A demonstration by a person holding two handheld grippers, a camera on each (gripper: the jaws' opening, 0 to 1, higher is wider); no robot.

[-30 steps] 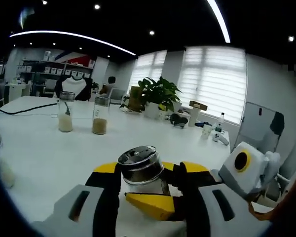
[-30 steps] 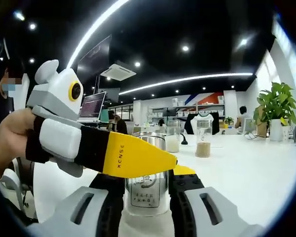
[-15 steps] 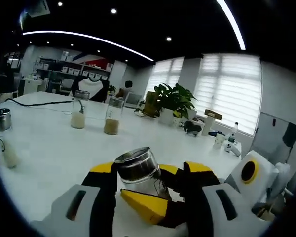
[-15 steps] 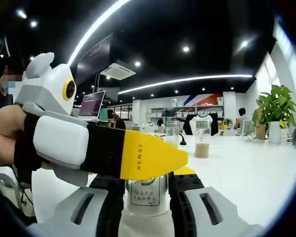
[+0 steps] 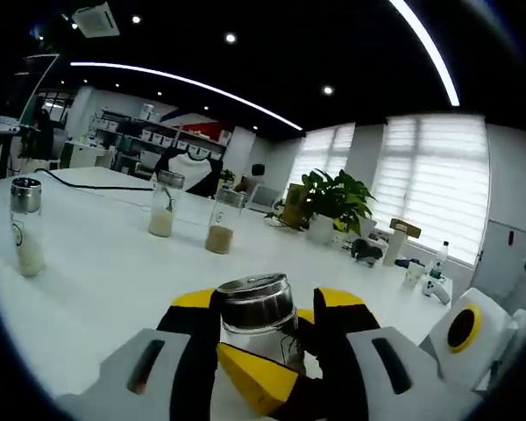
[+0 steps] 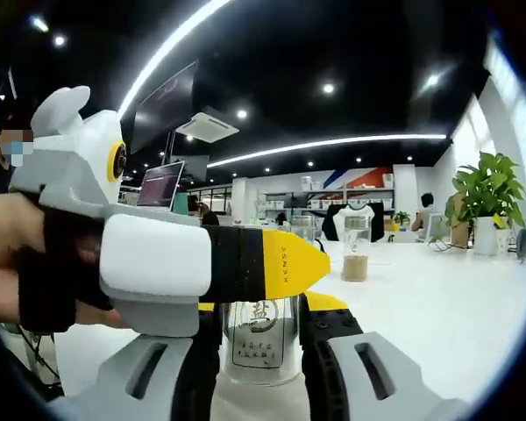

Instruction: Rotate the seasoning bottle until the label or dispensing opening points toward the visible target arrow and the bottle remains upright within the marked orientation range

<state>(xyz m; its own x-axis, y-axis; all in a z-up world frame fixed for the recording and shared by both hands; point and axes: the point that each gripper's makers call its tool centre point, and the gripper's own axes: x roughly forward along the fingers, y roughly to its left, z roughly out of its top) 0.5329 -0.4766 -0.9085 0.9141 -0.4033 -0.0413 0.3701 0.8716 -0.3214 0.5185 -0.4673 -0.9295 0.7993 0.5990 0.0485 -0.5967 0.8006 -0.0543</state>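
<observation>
Gripping seasoning bottle upright | left gripper fingers clamped | right gripper fingers clamped on it too

- The seasoning bottle is a clear glass jar with a shiny metal cap, standing upright on the near part of the white table.
- It sits between yellow-and-black jaws.
- In the right gripper view its white label, with dark printed characters, faces the camera.

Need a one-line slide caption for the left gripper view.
Both grippers close on an upright steel-capped seasoning bottle on a white table, three more shakers behind.
</observation>
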